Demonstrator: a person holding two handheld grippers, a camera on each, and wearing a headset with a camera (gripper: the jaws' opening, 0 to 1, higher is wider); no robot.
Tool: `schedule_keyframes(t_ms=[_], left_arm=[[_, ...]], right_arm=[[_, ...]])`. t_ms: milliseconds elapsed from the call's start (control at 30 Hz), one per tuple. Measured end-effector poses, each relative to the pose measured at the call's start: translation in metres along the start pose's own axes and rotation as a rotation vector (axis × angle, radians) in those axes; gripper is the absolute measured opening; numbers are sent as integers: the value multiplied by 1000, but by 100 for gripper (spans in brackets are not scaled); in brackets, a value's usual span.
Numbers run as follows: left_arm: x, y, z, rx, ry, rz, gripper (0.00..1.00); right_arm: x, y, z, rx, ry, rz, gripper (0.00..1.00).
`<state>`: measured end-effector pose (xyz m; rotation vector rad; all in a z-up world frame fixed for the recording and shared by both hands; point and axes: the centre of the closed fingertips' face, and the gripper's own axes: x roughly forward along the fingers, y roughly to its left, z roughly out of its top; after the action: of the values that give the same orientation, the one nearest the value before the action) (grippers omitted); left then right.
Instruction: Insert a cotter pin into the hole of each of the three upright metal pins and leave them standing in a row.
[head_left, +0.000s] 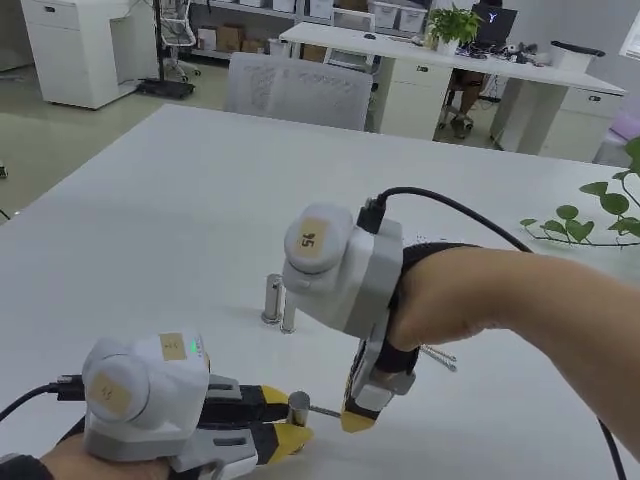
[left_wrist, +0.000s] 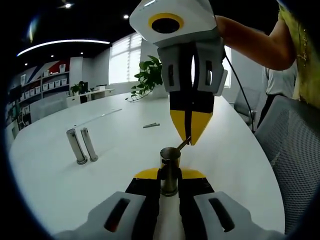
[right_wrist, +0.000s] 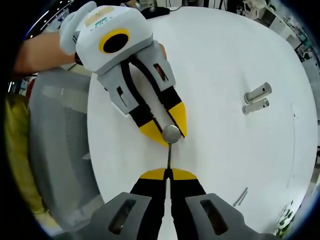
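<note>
A: Left gripper (left_wrist: 170, 176)?
B: Closed on upright metal pin (left_wrist: 170, 167), lower centre of left gripper view. Clamped between yellow tips, standing on white table (left_wrist: 60, 190).
A: Right gripper (right_wrist: 168, 173)?
B: Pinched narrow on cotter pin (right_wrist: 169, 154), bottom centre of right gripper view. Far end meeting held pin near its top, just beyond the tips; whether through the hole, unclear.
A: Others?
B: Two other metal pins (head_left: 272, 298) upright, side by side, centre of head view, well apart from both grippers. Spare cotter pins (head_left: 438, 356) right of centre, beside forearm (head_left: 520, 300).
</note>
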<state>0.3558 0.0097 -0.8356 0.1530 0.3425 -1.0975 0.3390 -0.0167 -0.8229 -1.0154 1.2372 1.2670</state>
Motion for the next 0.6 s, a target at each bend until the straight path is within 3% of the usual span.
schedule_keyframes(t_ms=[600], left_arm=[[-1,0,0,1,-1,-2,11]], right_arm=[[3,-1,13,-29,-23,-8,3]])
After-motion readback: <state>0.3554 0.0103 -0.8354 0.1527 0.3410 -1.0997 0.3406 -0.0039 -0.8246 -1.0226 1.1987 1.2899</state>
